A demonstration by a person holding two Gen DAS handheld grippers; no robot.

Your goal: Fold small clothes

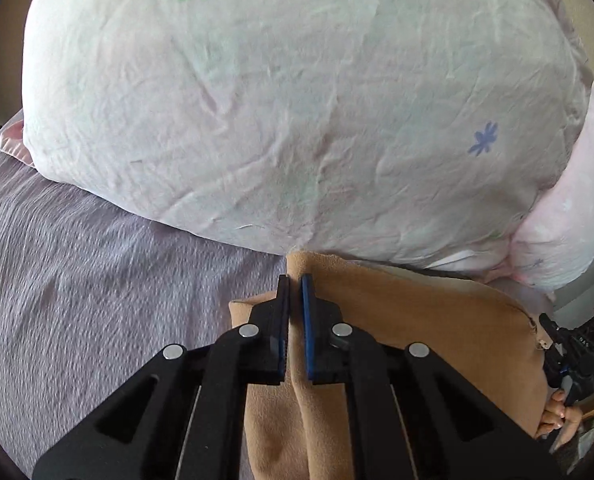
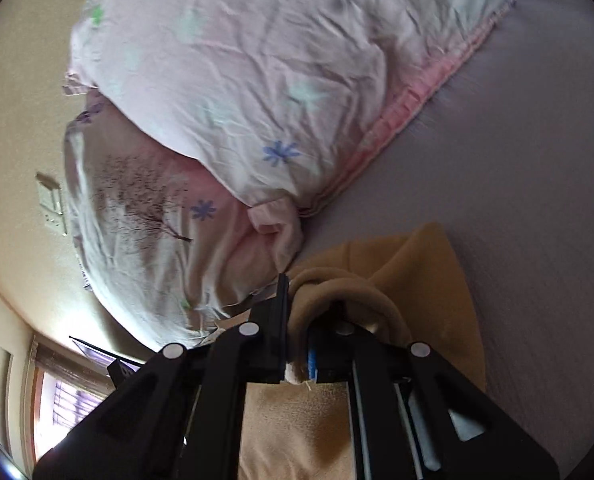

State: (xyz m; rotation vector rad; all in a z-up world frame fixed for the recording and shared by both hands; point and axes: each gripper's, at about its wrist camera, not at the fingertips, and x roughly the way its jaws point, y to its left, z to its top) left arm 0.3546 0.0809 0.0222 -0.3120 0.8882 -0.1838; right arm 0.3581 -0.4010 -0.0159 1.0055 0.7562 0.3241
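Note:
A tan fleece garment [image 1: 417, 320] lies on the lilac bedsheet [image 1: 97, 280], stretched between both grippers. My left gripper [image 1: 295, 280] is shut on a fold of the tan garment, which runs between its blue pads. My right gripper [image 2: 297, 292] is shut on the tan garment [image 2: 425, 280]; a rolled hem loops over its right finger and hides it. The right gripper and the hand holding it show at the right edge of the left wrist view [image 1: 569, 352].
A large pale pillow [image 1: 297, 100] with flower prints lies right behind the garment. In the right wrist view a second pillow [image 2: 137, 216] sits under the first pillow [image 2: 257, 80], against a beige wall [image 2: 17, 120]. A window [image 2: 65, 404] is at lower left.

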